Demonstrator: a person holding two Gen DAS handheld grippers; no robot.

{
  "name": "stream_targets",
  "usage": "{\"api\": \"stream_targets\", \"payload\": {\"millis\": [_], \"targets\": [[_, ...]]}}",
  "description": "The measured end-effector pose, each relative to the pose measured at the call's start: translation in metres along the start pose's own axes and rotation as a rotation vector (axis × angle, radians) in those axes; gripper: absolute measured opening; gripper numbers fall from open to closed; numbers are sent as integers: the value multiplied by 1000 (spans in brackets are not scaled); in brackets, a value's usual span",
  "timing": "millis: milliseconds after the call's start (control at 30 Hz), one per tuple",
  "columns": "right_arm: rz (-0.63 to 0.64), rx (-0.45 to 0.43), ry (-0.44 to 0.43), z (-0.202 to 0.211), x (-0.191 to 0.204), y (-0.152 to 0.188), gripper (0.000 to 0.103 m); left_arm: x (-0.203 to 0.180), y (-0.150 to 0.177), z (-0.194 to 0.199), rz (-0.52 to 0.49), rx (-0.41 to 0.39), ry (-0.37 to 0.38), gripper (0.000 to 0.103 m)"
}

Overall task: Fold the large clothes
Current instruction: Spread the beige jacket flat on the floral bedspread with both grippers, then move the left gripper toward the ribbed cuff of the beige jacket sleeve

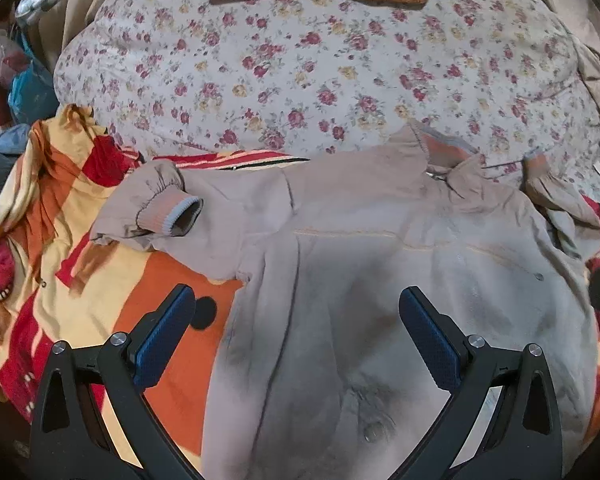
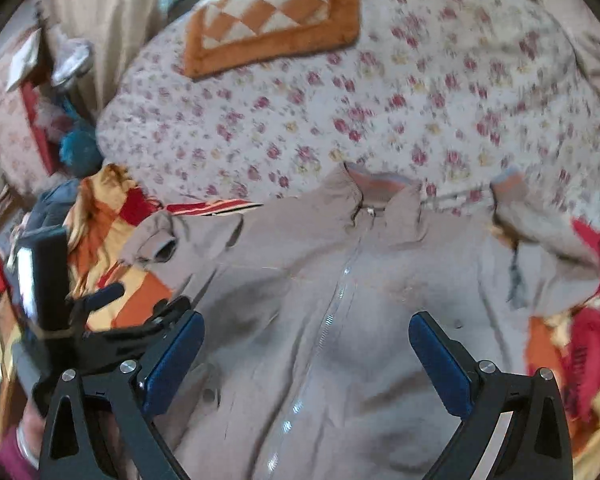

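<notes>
The left gripper [image 1: 296,300] hangs with its jaws wide apart and holds nothing. The jacket [image 1: 380,248] lies flat on the blanket [image 1: 172,280], front up, filling the space from 12 to 6 o'clock under it; one cuff [image 1: 172,216] sits at 10 o'clock. The right gripper [image 2: 306,328] is likewise spread and empty over the jacket's zip [image 2: 340,280]. The collar [image 2: 376,188] lies at 12 o'clock, the other cuff [image 2: 512,180], somewhat blurred, at about 2.
</notes>
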State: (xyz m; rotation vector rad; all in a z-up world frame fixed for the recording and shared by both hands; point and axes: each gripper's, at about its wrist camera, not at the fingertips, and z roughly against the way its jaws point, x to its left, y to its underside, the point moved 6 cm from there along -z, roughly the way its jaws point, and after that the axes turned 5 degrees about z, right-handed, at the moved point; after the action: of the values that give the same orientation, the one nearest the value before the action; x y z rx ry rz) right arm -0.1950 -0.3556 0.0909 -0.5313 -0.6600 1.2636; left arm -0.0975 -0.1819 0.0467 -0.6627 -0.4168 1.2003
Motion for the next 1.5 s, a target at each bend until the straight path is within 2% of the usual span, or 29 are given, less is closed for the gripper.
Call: {"api": "stream_targets", "payload": {"millis": [167,267,467,633,1500], "targets": [[-20,18,61,-36,-5,11,102,5,-1,-20,3,30,-11,102],[-21,60,90,-54,-9,21,102,7,1,-25,-9,35,-29,102],[-87,70,117,-71,-20,32,102,9,4,-31,-4,50,-29,102],[-107,108,105,-77,-20,39,102,6,4,-33,-1,56,-18,102],[-108,118,152,-78,-23,47,102,3,8,-38,-7,62,-18,102]]}}
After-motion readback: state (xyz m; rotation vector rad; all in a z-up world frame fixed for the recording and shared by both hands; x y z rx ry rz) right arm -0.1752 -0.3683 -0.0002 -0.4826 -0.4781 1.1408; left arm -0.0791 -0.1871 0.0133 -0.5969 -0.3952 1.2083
